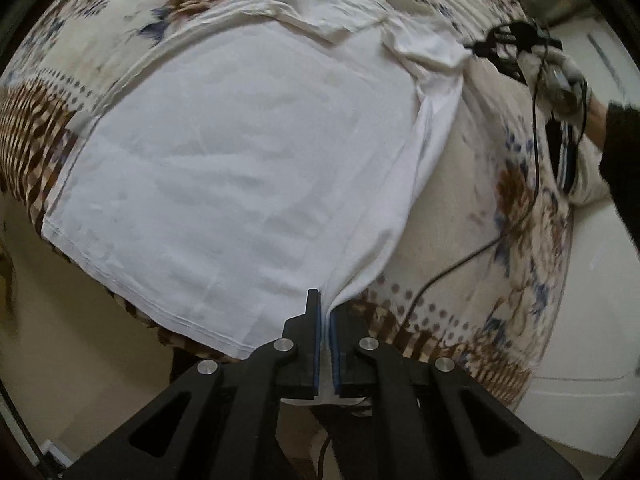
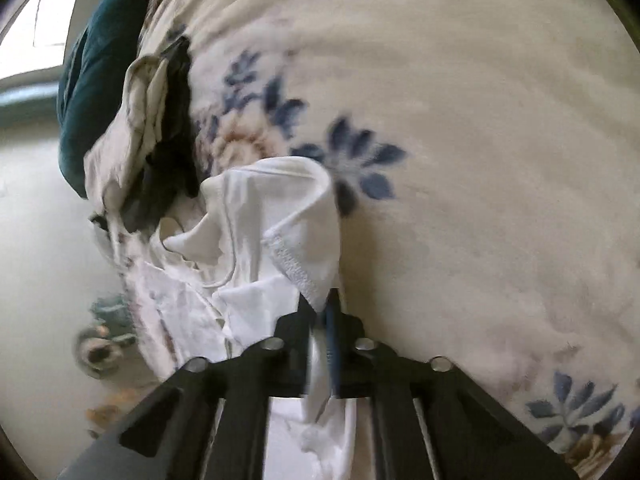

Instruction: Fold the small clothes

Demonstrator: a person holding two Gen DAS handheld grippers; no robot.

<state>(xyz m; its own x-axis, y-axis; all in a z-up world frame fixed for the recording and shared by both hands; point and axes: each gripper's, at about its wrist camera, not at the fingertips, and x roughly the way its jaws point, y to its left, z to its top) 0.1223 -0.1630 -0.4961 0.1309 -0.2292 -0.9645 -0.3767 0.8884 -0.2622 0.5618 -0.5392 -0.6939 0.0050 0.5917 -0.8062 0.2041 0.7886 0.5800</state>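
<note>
While the white shirt [image 1: 248, 168] lies spread on the floral blanket [image 1: 480, 216], left claw [image 1: 325, 320] pinches its hem corner and right claw [image 2: 326, 312] clamps its sleeve edge.

We see soft daylight, window [image 2: 44, 20] glare upper left | motion blur throughout right view | fisheye-bent edges, dark corners
</note>
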